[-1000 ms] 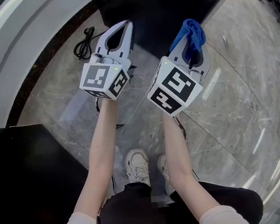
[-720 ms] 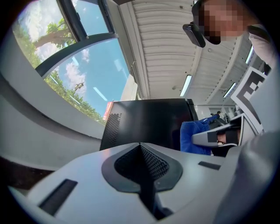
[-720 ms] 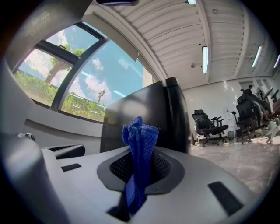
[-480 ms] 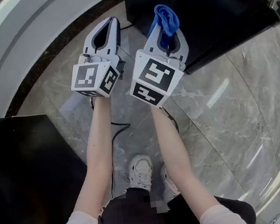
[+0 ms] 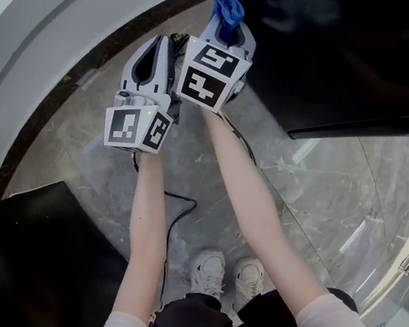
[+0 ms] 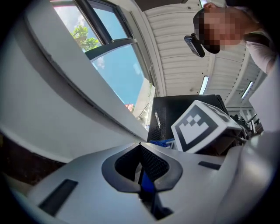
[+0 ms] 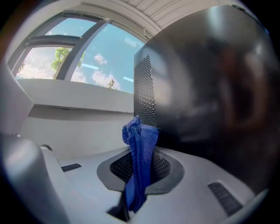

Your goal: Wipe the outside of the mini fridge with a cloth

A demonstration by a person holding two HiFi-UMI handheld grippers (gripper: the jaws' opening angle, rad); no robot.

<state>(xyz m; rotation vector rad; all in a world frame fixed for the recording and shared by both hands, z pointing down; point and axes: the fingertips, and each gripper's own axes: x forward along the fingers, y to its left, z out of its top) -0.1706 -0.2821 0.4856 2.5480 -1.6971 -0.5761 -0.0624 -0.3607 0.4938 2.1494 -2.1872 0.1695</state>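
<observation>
**Cloth at the fridge's corner**

The blue cloth (image 5: 227,5) sits at 12 o'clock in the head view, pinched upright in the right gripper (image 5: 231,25). Its jaws are closed onto the cloth, whose folded top sticks out past their tips. The black fridge (image 5: 338,48) fills the 1 to 2 o'clock area. In the right gripper view the cloth stands just in front of the fridge's perforated corner panel. Whether they touch cannot be told.

The left gripper (image 5: 160,45) lies just beside the right one, at its 8 o'clock, with the 2 housings nearly touching. Its jaws are closed tip to tip and hold nothing. A blue sliver shows deep in its throat; what it is cannot be told.

Both bare forearms reach up from 6 o'clock over a grey marble floor (image 5: 326,204). A black cable (image 5: 170,199) trails under the left arm, and 2 pale shoes (image 5: 228,275) stand at 6 o'clock. A white curved ledge (image 5: 37,46) runs across 10 to 11 o'clock, and a black surface (image 5: 42,280) fills 8 o'clock.
</observation>
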